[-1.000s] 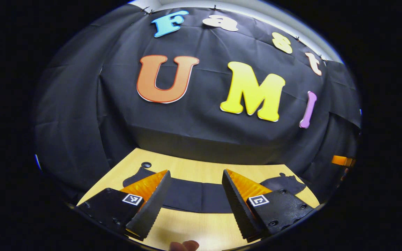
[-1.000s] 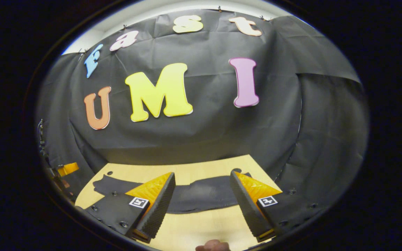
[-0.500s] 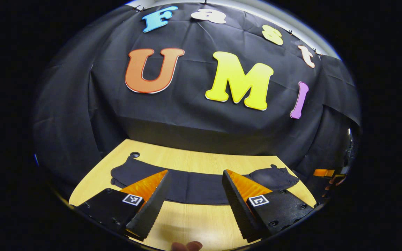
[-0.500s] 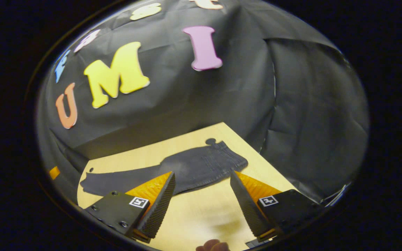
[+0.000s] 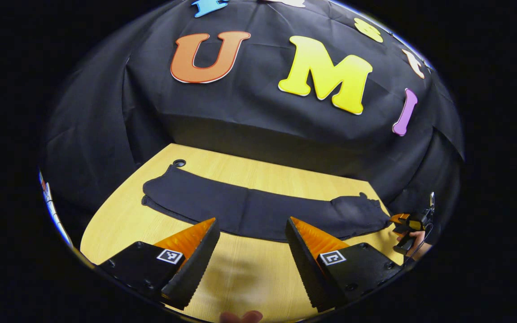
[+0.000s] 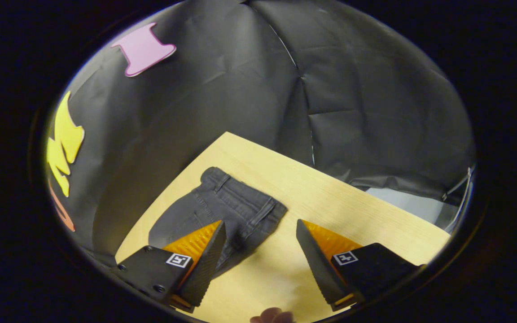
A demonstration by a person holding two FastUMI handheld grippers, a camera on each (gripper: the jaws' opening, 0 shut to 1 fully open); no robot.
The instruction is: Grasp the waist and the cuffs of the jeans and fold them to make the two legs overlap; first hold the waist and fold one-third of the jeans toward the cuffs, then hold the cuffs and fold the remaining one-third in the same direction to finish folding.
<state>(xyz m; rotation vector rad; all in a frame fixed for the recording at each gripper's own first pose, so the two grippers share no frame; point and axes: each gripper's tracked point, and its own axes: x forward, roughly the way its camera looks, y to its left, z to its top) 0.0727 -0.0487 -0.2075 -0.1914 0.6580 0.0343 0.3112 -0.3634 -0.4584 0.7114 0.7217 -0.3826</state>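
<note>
On the pale wood tabletop (image 5: pixel 249 278), dark jeans (image 5: pixel 258 211) stretched out long and flat, waist (image 6: pixel 240 202) toward the right end, cuffs (image 5: pixel 159 193) toward the left near a small round hole (image 5: pixel 179 162). Left gripper (image 5: pixel 251 244) above the bare wood just short of the legs, fingers spread wide, holding nothing. Right gripper (image 6: pixel 260 249) poised near the waist, fingers likewise wide apart and empty, left finger (image 6: pixel 202 258) overlapping the denim in view, contact impossible to tell. Probably best to pinch waistband and cuff edges through full cloth thickness, lift evenly, carry one leg squarely over the other. Denim soft, matte, stitched, with belt loops; finger pads ribbed black rubber backed in orange plastic; wood smooth, lightly grained.
</note>
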